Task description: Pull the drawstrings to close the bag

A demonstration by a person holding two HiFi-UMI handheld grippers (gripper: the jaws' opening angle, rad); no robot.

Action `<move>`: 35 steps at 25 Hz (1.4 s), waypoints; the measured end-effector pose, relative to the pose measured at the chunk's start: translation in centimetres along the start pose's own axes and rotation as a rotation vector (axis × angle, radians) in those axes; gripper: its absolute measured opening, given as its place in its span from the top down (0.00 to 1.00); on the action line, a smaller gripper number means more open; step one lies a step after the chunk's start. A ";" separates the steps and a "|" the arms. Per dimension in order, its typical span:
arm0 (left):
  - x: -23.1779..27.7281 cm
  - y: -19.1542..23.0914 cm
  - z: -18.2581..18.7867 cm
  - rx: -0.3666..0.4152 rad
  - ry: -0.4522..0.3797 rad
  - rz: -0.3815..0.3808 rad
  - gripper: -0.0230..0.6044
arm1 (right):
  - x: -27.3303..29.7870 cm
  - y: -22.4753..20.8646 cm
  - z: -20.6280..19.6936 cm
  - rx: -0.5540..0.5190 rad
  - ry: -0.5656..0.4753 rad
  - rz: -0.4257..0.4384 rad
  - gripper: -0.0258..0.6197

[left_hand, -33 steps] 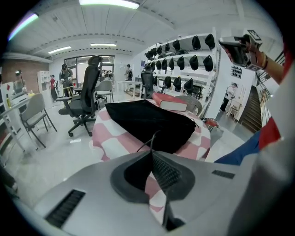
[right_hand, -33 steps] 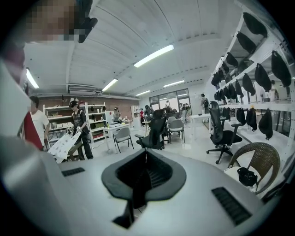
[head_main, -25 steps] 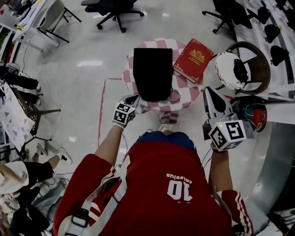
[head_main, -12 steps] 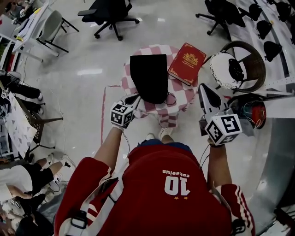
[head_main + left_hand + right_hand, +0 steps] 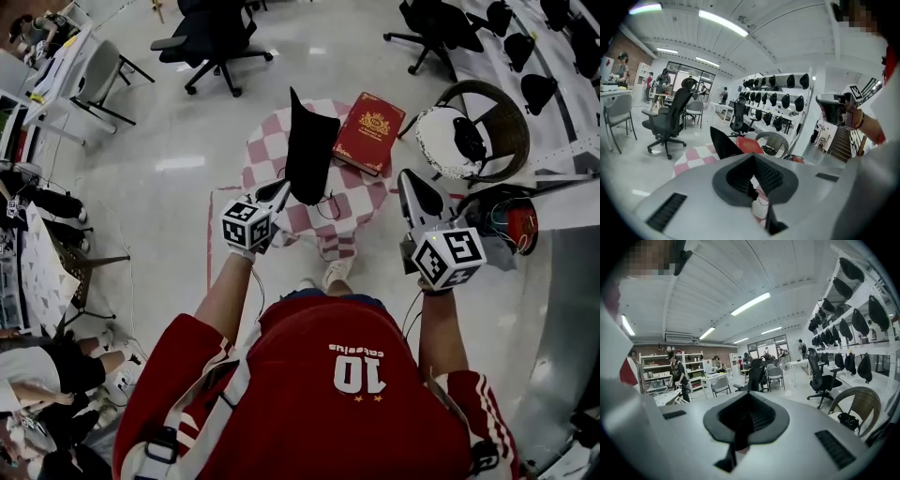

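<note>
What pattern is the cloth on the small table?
The cloth is pink-and-white checked; head view shows it best.

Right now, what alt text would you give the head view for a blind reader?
Seen from above, a person in a red jersey holds the left gripper shut on the near corner of a black bag, tipping it up off a small checked table. A red book lies beside the bag; the right gripper hangs shut and empty to the right.

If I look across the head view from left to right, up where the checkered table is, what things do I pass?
Grey chair → black office chair → bag → book → wicker chair.
</note>
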State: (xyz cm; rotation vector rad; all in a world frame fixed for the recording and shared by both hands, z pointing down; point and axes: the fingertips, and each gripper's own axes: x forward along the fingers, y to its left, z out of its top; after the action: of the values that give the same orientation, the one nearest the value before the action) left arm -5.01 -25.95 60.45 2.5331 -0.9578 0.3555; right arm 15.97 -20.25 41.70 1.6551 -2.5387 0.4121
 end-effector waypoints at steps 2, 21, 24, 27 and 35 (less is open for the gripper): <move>0.0 0.0 1.1 -0.009 -0.017 -0.001 0.95 | -0.4 0.0 0.3 -0.001 -0.008 -0.005 0.93; 1.4 -2.1 6.7 0.024 -0.075 -0.076 0.95 | -0.4 1.8 -1.2 -0.058 0.024 0.047 0.76; 2.0 -3.2 8.0 0.065 -0.085 -0.100 0.95 | 0.0 1.5 -2.6 -0.052 0.055 0.048 0.76; 2.3 -4.0 9.2 0.086 -0.097 -0.114 0.95 | 0.3 1.8 -4.2 -0.024 0.085 0.071 0.76; 2.1 -5.7 12.3 0.079 -0.163 -0.148 0.95 | 1.0 3.1 -7.6 -0.014 0.169 0.123 0.76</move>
State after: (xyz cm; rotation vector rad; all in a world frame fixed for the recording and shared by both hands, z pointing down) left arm 1.49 -28.92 48.76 2.7194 -0.8213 0.1468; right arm 12.17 -17.89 48.69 1.3985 -2.5188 0.5185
